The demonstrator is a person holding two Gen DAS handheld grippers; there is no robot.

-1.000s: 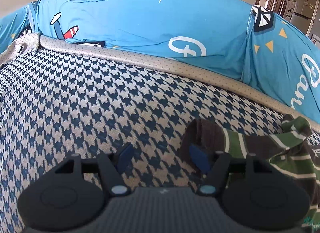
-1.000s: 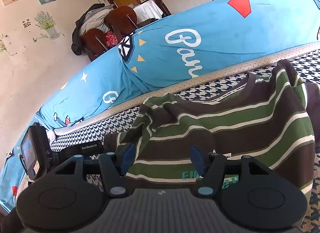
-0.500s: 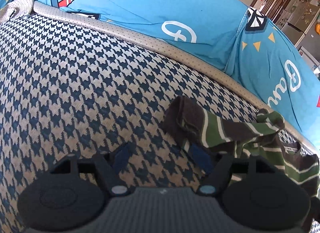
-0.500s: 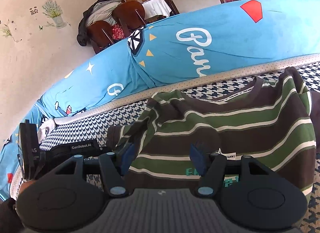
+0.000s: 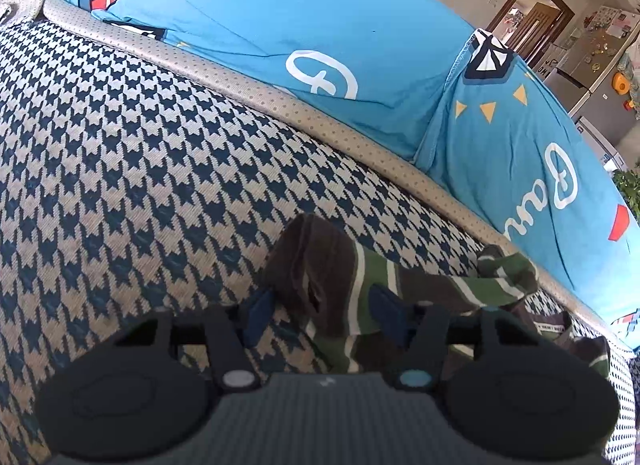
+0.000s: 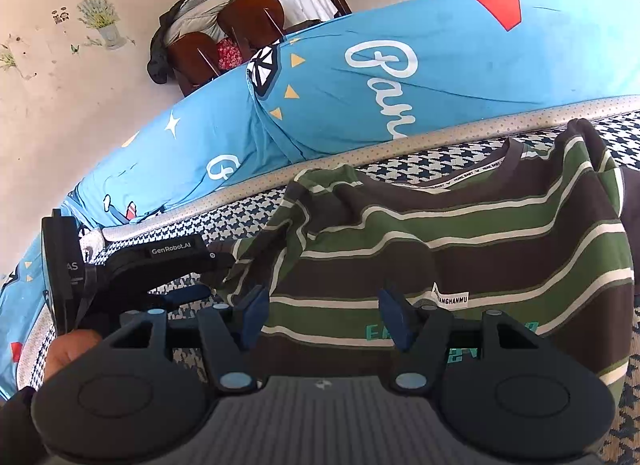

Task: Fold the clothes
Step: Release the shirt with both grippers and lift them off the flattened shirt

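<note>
Striped green-and-brown shirt [image 6: 460, 249] lies collar toward the cushions, sleeve [image 5: 320, 277] stretched sideways between the closing, unclenched left gripper [image 5: 326, 315]; right gripper [image 6: 324, 317] hovers released.

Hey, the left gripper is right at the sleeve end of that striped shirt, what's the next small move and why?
Probably finish closing the left gripper on the sleeve cuff. Its jaws have just been closing, the brown cuff lies between them on the houndstooth cover, and the pads do not yet look pressed on it.

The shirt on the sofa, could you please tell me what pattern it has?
The shirt has brown and green stripes with thin white lines between them, clearest in the right wrist view.
</note>
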